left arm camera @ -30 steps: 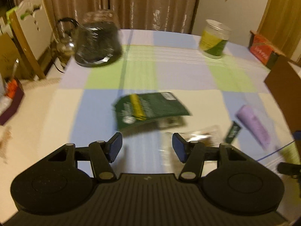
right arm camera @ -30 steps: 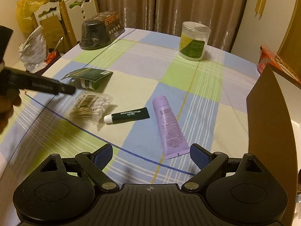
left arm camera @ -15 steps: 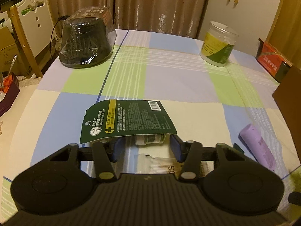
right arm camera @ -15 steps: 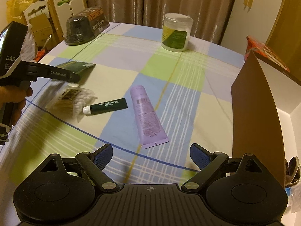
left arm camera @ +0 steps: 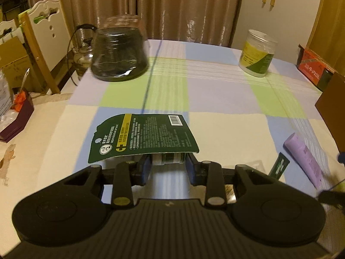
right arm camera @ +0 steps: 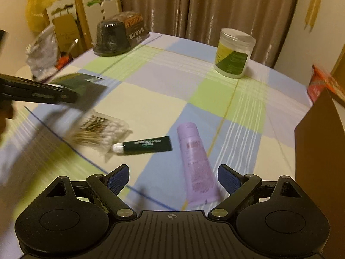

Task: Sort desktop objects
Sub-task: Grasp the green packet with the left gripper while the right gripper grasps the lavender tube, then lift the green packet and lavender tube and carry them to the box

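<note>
A dark green lip-balm card pack sits between the blue pads of my left gripper. The jaws are closing on the small tube under the card, and the pads touch it at both ends. In the right wrist view this pack is a blur at the tip of the left gripper. My right gripper is open above the table, with the lower end of a purple tube between its fingers, untouched. Left of that lie a dark green tube and a bag of cotton swabs.
A brown cardboard box stands at the right edge. A yellow-green jar and a wrapped black bowl stand at the far side of the checked tablecloth. A red box, chairs and a glass kettle lie beyond.
My left gripper came up to the green card pack and closed its jaws round the tube under the card. The right gripper stayed open and drifted slightly over the purple tube.
</note>
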`<move>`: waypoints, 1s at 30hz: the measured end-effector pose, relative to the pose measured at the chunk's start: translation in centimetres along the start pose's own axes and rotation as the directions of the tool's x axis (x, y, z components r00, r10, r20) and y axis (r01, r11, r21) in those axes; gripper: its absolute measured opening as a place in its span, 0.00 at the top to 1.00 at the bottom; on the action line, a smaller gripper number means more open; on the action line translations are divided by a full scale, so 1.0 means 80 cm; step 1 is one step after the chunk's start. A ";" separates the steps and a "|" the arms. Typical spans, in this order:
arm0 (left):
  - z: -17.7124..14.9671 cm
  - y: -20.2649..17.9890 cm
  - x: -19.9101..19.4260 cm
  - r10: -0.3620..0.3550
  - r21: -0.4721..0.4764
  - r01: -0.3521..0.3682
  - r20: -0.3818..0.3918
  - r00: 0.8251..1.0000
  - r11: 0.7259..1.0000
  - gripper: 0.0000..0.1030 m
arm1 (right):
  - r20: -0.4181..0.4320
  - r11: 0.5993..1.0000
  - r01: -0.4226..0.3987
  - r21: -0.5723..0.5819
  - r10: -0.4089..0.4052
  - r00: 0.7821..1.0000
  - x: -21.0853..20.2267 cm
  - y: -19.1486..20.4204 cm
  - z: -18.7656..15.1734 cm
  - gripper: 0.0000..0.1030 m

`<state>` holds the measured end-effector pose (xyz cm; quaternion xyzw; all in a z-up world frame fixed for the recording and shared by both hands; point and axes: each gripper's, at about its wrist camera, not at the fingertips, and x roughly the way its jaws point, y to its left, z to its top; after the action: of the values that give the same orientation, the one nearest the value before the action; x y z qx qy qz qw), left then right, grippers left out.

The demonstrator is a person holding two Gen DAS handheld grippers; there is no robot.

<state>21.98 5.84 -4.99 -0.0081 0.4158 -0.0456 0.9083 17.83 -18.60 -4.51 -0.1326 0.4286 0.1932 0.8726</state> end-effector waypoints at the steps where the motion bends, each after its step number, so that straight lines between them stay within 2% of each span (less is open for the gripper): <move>1: -0.002 0.004 -0.005 0.000 -0.003 0.000 0.000 1.000 1.000 0.72 | -0.004 1.000 0.019 -0.011 -0.019 1.000 0.006 -0.001 0.001 0.11; 6: -0.011 0.009 -0.023 -0.015 -0.003 0.015 0.000 1.000 1.000 0.72 | -0.029 0.999 0.053 -0.014 -0.053 0.998 0.037 -0.020 0.008 0.11; 11: -0.020 0.007 -0.028 -0.036 -0.005 0.035 -0.011 0.999 0.999 0.72 | -0.012 0.999 0.023 -0.026 -0.023 1.000 0.056 -0.031 0.014 0.12; 13: -0.023 0.006 -0.029 -0.042 -0.006 0.042 -0.016 0.999 0.999 0.72 | -0.014 1.000 0.006 -0.028 -0.007 1.000 0.063 -0.033 0.017 0.25; 14: -0.024 0.006 -0.030 -0.044 -0.005 0.044 -0.017 0.999 0.999 0.72 | -0.017 1.000 0.000 -0.029 0.000 1.000 0.066 -0.034 0.018 0.38; 17: -0.028 0.005 -0.033 -0.049 -0.002 0.049 -0.021 0.999 0.999 0.72 | -0.012 1.000 -0.003 -0.027 0.003 1.000 0.073 -0.036 0.020 0.38; 19: -0.029 0.005 -0.035 -0.051 -0.001 0.051 -0.022 0.998 0.999 0.72 | -0.003 1.000 -0.012 -0.024 0.012 1.000 0.073 -0.037 0.020 0.55; 20: -0.030 0.005 -0.036 -0.051 -0.001 0.051 -0.023 0.998 0.999 0.72 | 0.000 1.000 -0.017 -0.022 0.017 1.000 0.073 -0.037 0.020 0.69; 30: -0.035 -0.001 -0.053 -0.066 0.014 0.066 -0.016 0.998 0.998 0.72 | 0.023 1.000 0.018 0.021 -0.019 1.000 0.028 -0.027 0.010 0.71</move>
<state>17.08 6.18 -3.58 -0.0147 0.4220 -0.0788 0.9031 20.61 -19.71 -5.64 -0.1253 0.4193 0.1823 0.8805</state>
